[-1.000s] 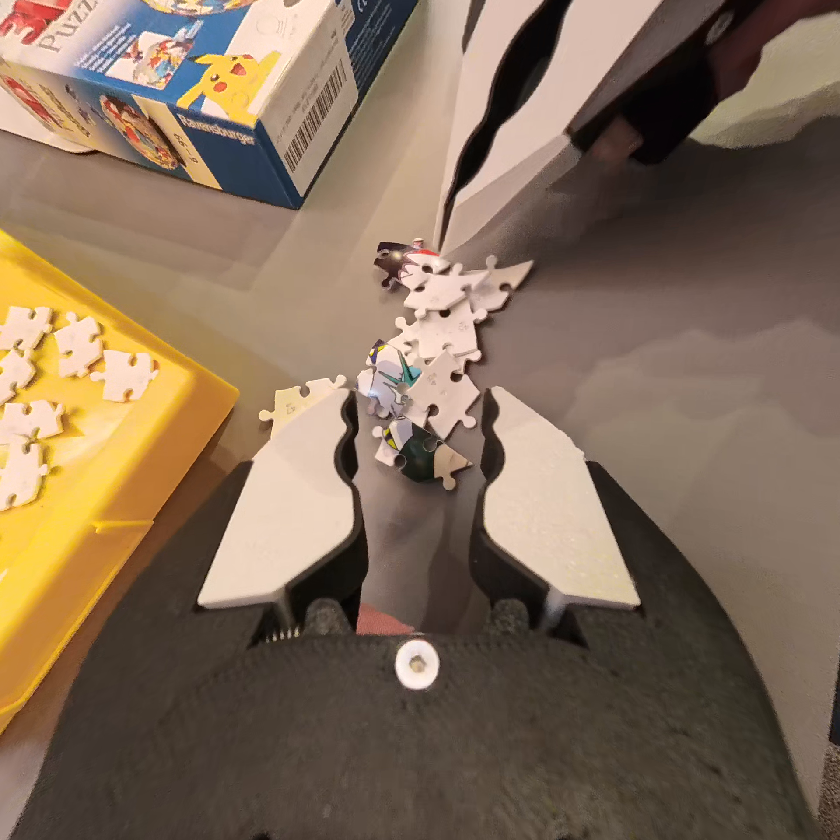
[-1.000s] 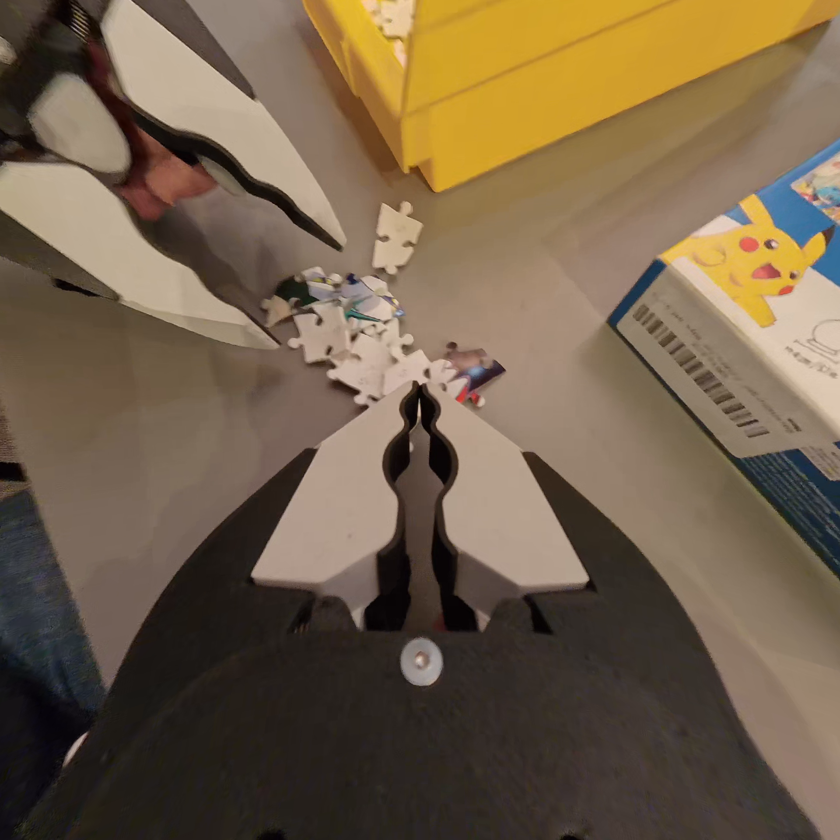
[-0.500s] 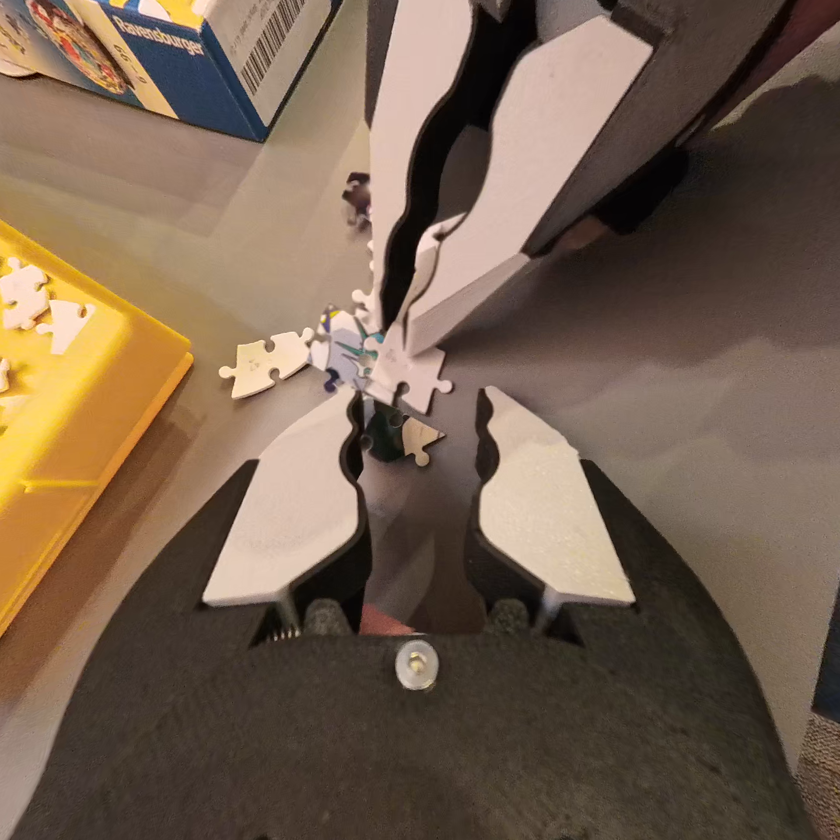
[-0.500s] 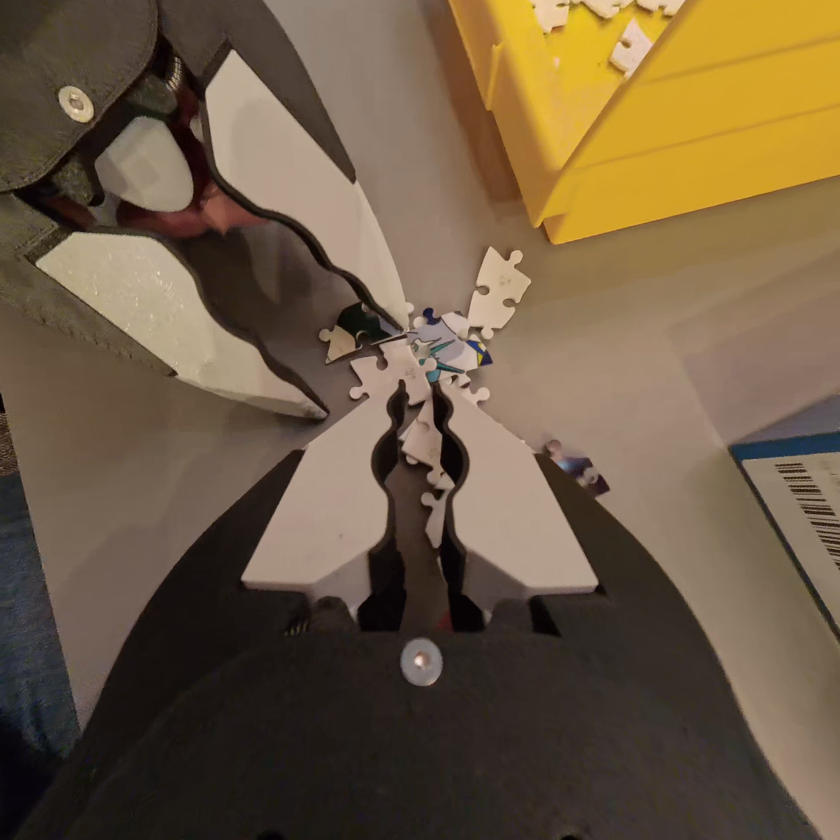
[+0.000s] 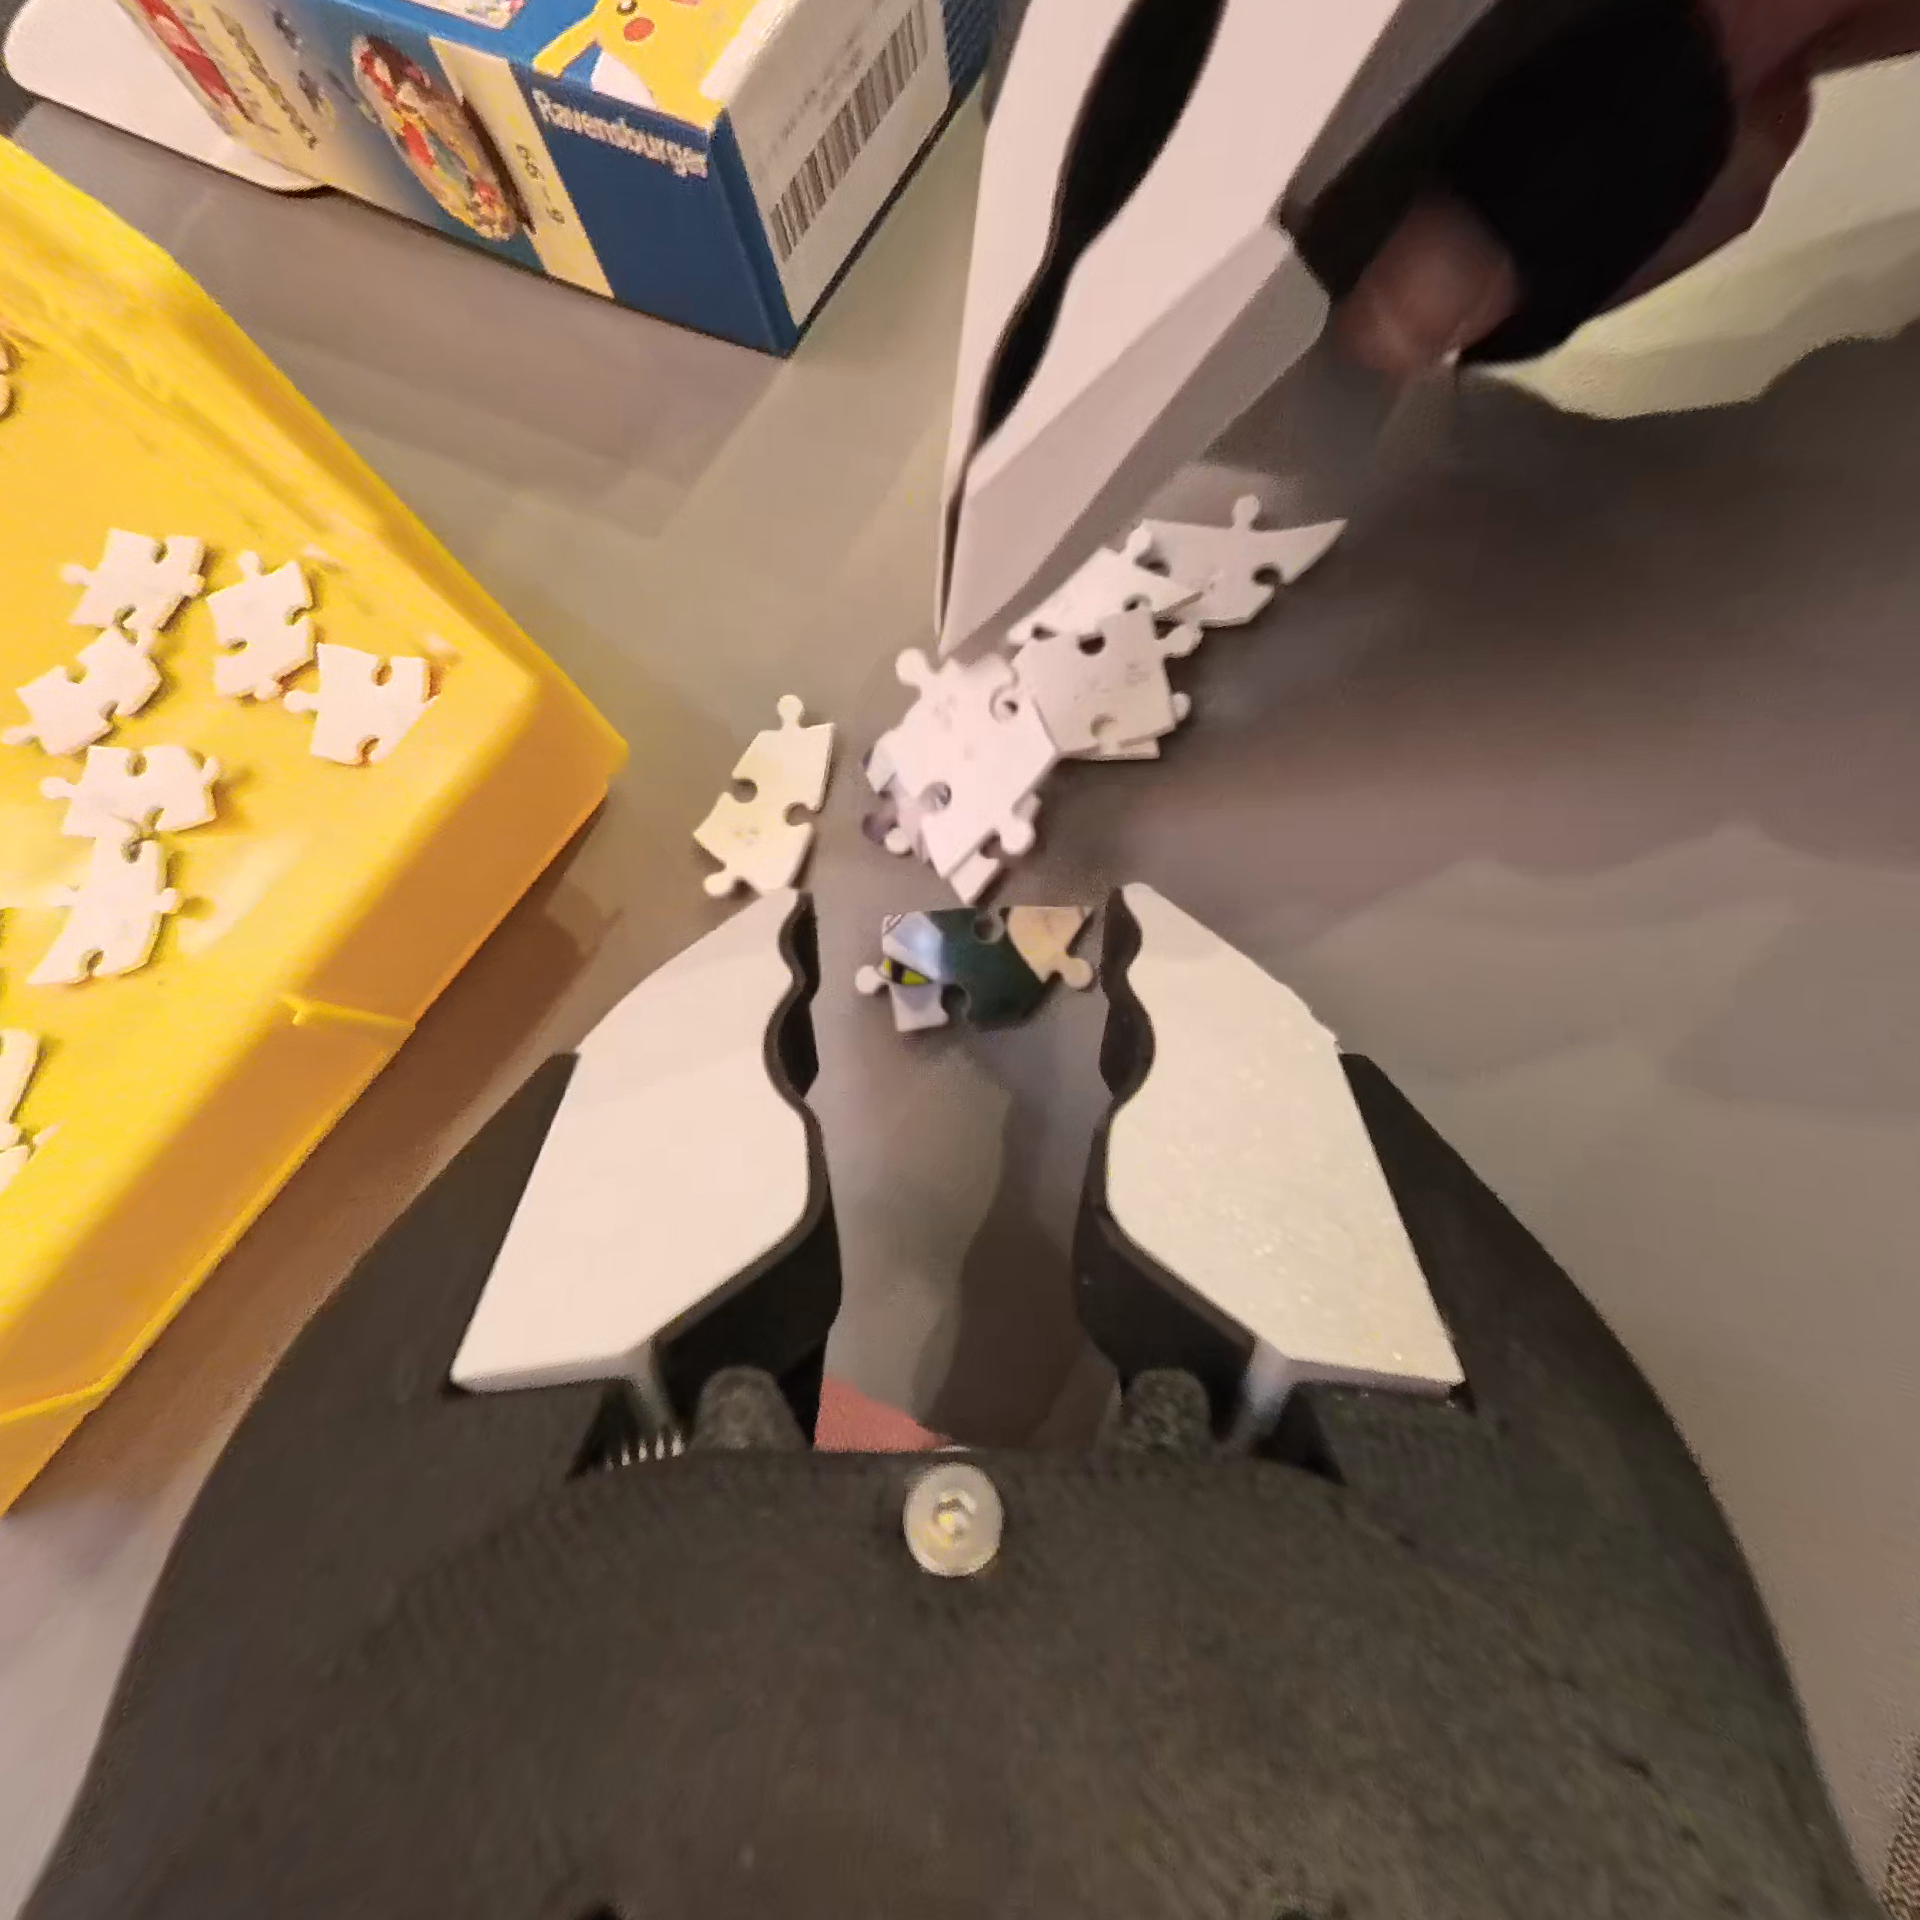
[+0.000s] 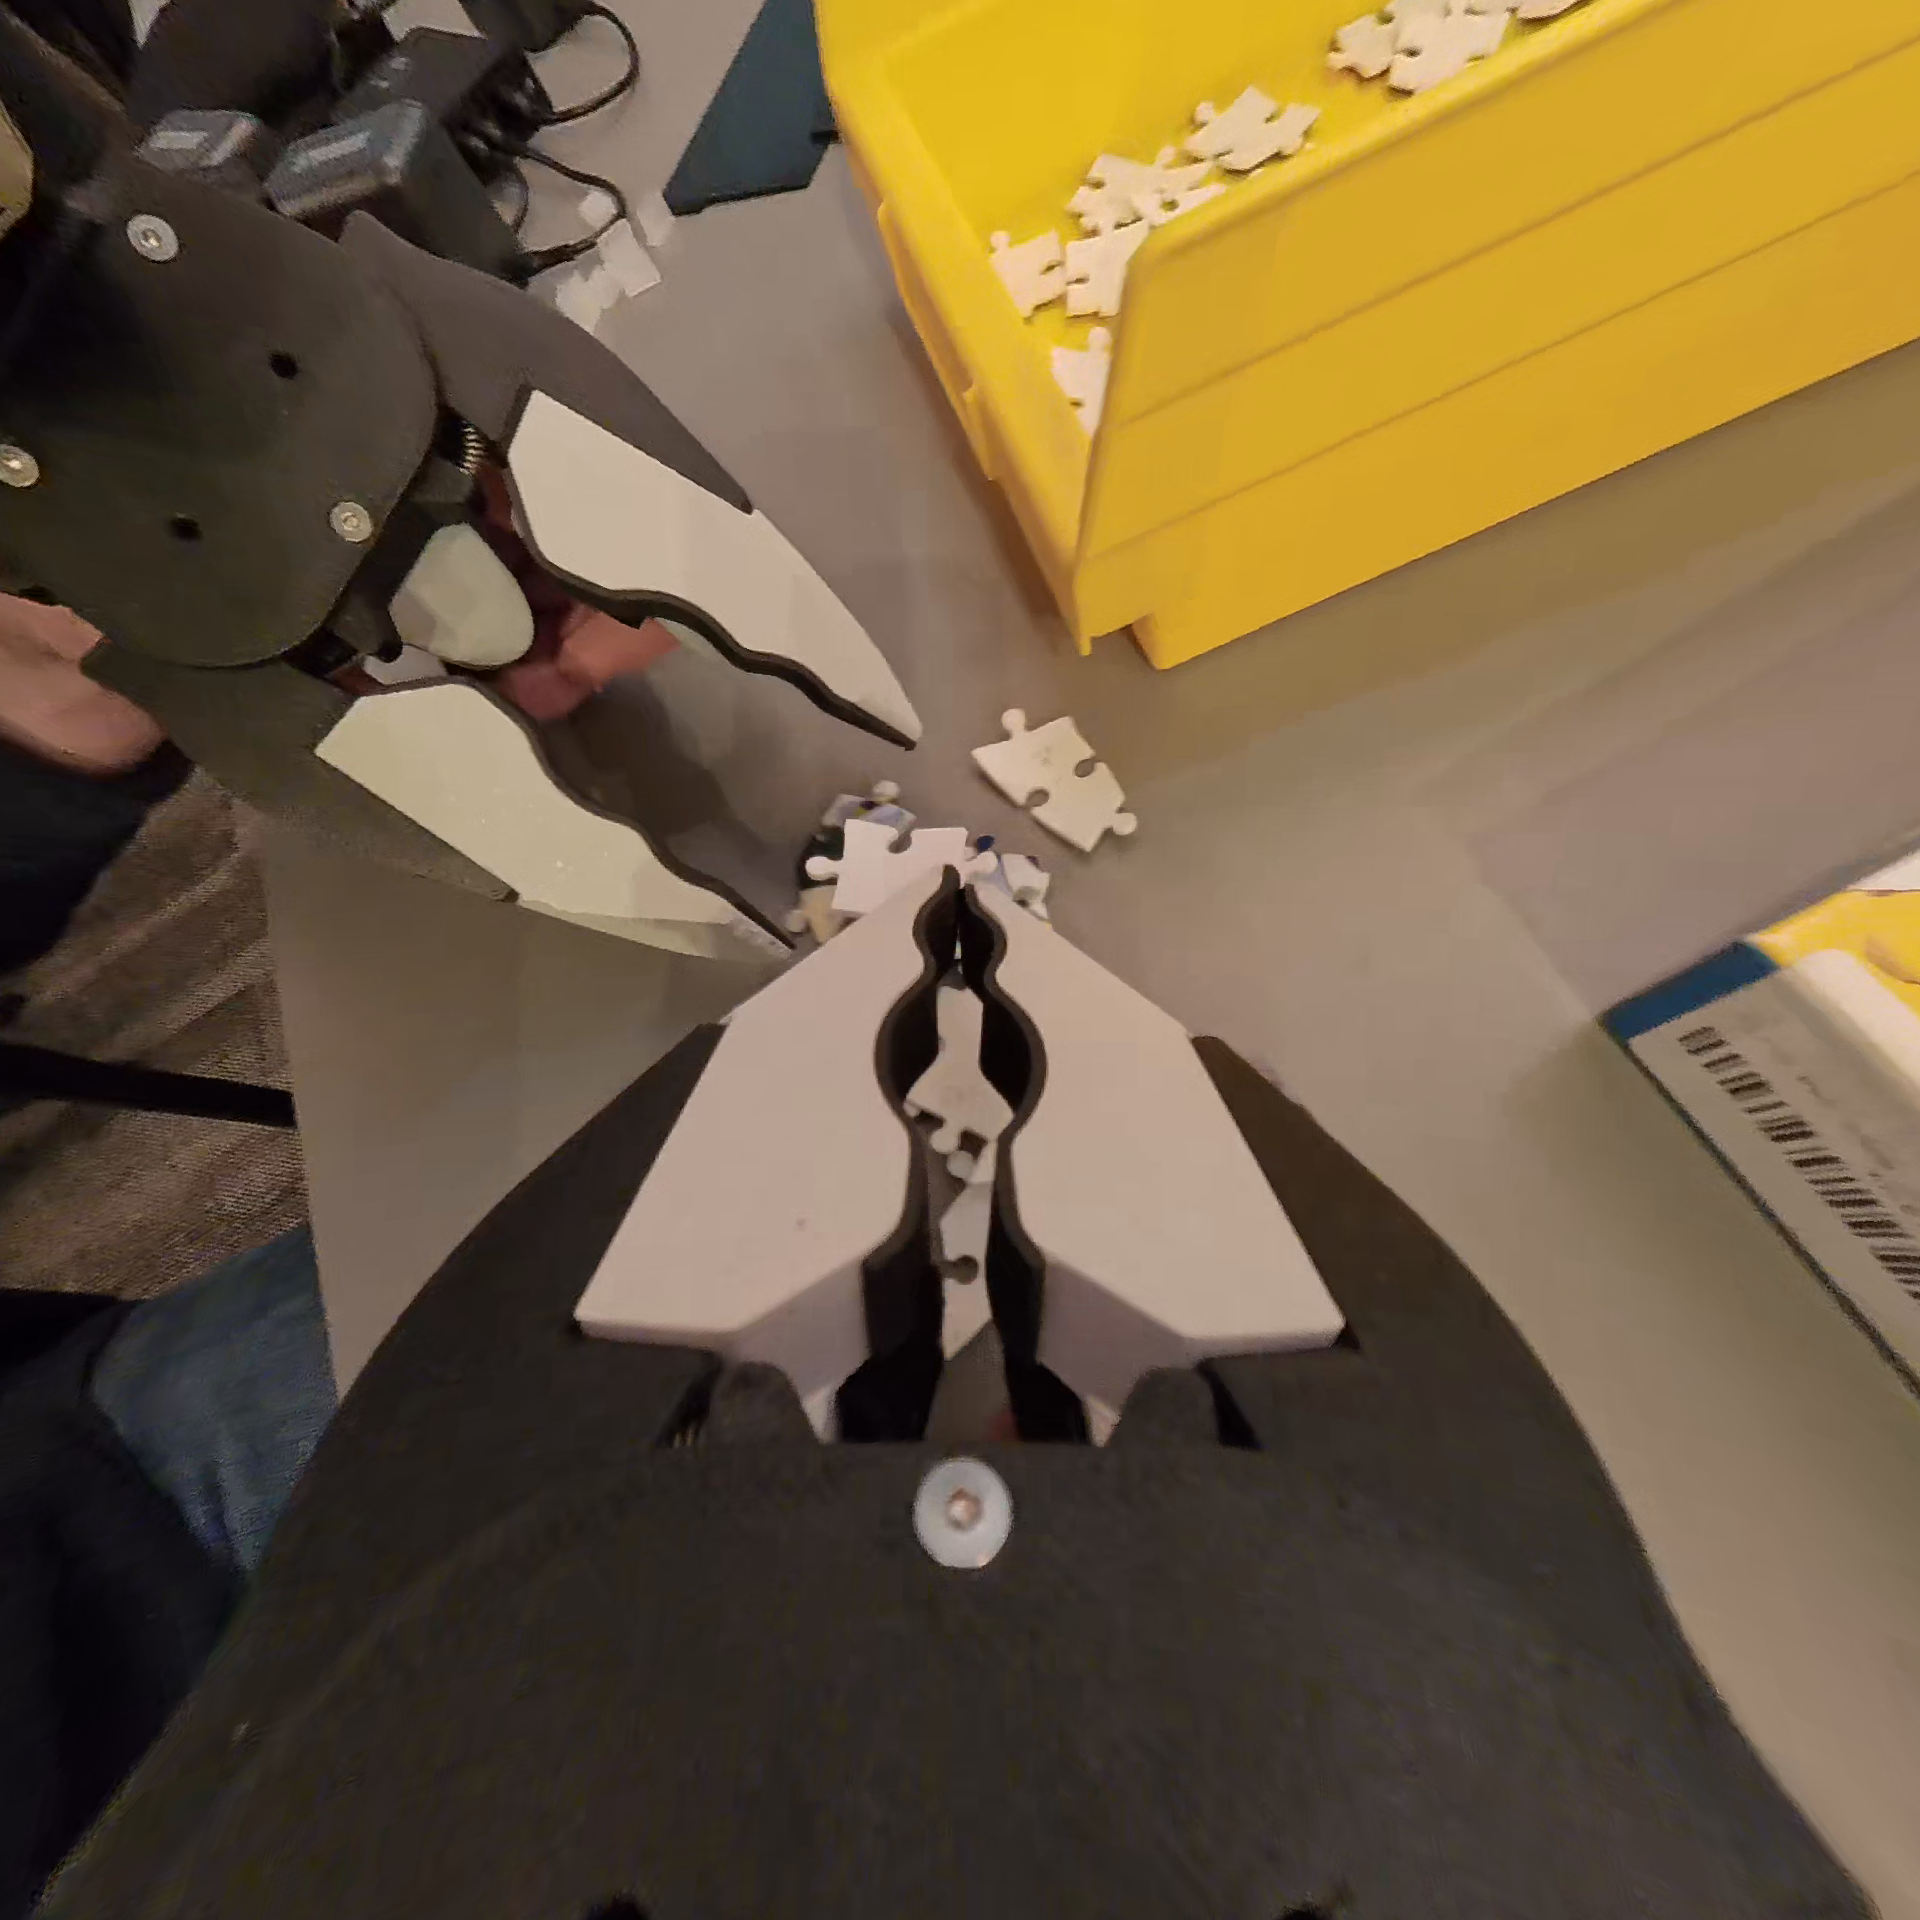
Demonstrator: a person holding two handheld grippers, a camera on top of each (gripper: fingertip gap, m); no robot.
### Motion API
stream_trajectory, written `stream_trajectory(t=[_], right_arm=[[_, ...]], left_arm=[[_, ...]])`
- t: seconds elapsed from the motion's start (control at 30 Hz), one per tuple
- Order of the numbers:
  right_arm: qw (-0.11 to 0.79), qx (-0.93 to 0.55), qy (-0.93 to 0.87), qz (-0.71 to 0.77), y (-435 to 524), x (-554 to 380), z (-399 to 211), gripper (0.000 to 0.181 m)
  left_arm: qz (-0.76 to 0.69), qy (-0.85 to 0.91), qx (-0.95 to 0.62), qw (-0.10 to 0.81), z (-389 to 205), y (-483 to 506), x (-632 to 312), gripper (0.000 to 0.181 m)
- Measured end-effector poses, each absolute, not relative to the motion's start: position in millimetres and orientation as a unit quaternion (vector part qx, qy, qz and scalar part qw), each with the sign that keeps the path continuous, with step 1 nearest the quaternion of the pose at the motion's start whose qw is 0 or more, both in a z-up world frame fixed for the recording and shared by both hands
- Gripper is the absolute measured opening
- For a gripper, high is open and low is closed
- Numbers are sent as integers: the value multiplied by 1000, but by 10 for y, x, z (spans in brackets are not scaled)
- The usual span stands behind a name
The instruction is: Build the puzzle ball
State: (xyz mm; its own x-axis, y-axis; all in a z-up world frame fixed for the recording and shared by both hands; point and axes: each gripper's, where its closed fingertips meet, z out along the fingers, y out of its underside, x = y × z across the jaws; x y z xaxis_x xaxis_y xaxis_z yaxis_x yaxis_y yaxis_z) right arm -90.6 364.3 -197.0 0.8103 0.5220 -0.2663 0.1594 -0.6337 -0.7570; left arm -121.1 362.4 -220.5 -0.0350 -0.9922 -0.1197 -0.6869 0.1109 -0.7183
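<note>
White knobbed puzzle pieces (image 5: 1023, 727) overlap on matte grey table (image 5: 1558, 935)

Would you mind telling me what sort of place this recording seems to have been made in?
Probably an office or lab workspace: a smooth grey tabletop holds a yellow plastic bin of puzzle pieces, with black cables and equipment behind it and grey carpet on the floor below.

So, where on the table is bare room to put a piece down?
Bare grey table lies right of the left tongs, beyond the loose piece cluster. Crowded: between the yellow bin and the cluster, where a single white piece lies and the right tongs touch down.
</note>
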Motion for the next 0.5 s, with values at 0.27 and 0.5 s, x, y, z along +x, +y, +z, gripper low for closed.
stream_trajectory(t=[0.27, 0.5], right_arm=[[404, -879, -166, 191, 3762, -640, -1958, 0], [408, -885, -161, 158, 3768, -537, -2009, 0]], left_arm=[[-209, 691, -615, 317, -2223, 3710, -1141, 55], [-229, 693, -634, 256, -2334, 3589, -1073, 58]])
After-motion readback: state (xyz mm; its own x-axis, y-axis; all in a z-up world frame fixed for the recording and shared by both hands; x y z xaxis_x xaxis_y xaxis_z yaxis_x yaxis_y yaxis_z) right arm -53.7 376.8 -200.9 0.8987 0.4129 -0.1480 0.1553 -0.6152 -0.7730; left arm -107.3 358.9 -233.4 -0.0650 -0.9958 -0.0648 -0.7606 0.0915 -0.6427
